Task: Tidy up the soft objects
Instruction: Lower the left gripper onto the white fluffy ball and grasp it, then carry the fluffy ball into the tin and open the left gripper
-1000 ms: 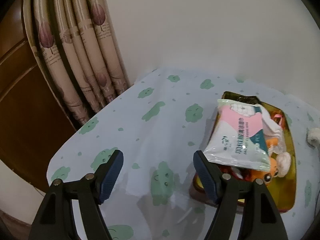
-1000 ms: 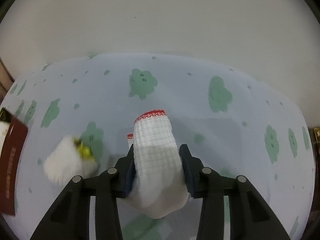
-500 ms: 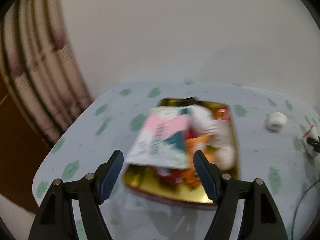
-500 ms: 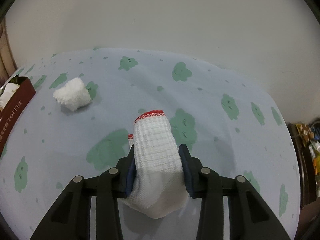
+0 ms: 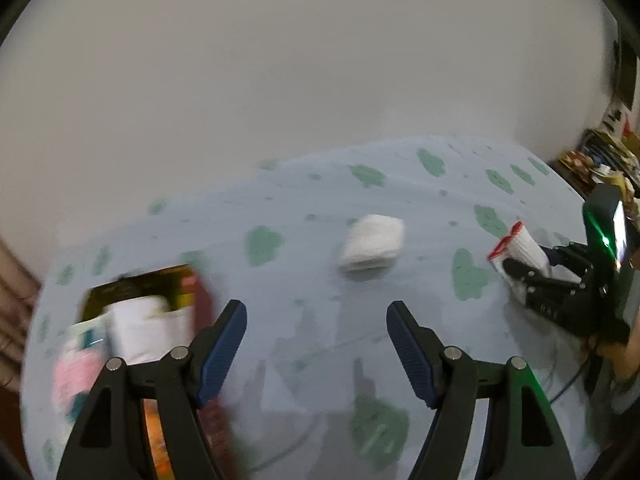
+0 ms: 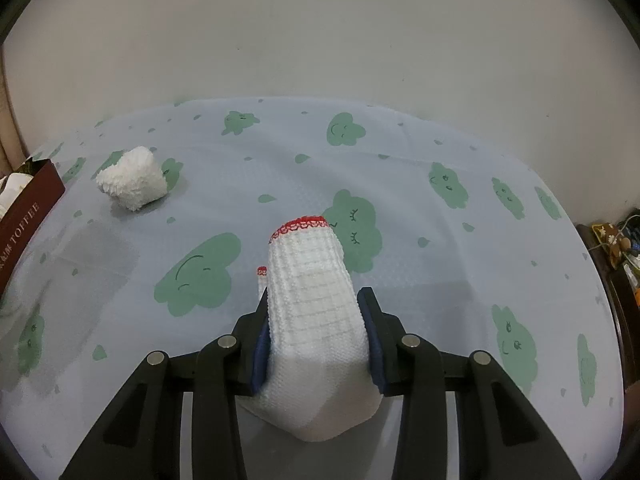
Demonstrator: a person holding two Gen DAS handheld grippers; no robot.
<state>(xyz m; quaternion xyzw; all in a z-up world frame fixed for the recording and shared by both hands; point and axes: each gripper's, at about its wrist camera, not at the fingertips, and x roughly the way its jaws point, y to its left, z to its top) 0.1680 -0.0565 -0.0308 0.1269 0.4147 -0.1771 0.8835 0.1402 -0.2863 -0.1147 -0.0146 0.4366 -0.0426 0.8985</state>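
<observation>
My right gripper (image 6: 314, 336) is shut on a white knitted glove with a red cuff (image 6: 310, 292) and holds it above the table. The same gripper (image 5: 520, 268) and glove (image 5: 520, 242) show at the right of the left wrist view. A fluffy white rolled cloth (image 6: 134, 180) lies on the tablecloth at the far left; in the left wrist view the cloth (image 5: 372, 242) lies ahead of my left gripper (image 5: 316, 328), which is open and empty. A dark red box (image 5: 200, 292) with soft items sits at the left, blurred.
The table has a light blue cloth with green cloud prints (image 6: 400, 168). The red box edge (image 6: 28, 208) reads TOFFEE at the left. A plain wall stands behind. Cluttered shelves (image 6: 620, 240) lie past the table's right edge.
My left gripper has swung right, away from the box, so the white cloth and the right gripper now come into its view. The right gripper has shifted slightly, still holding the glove.
</observation>
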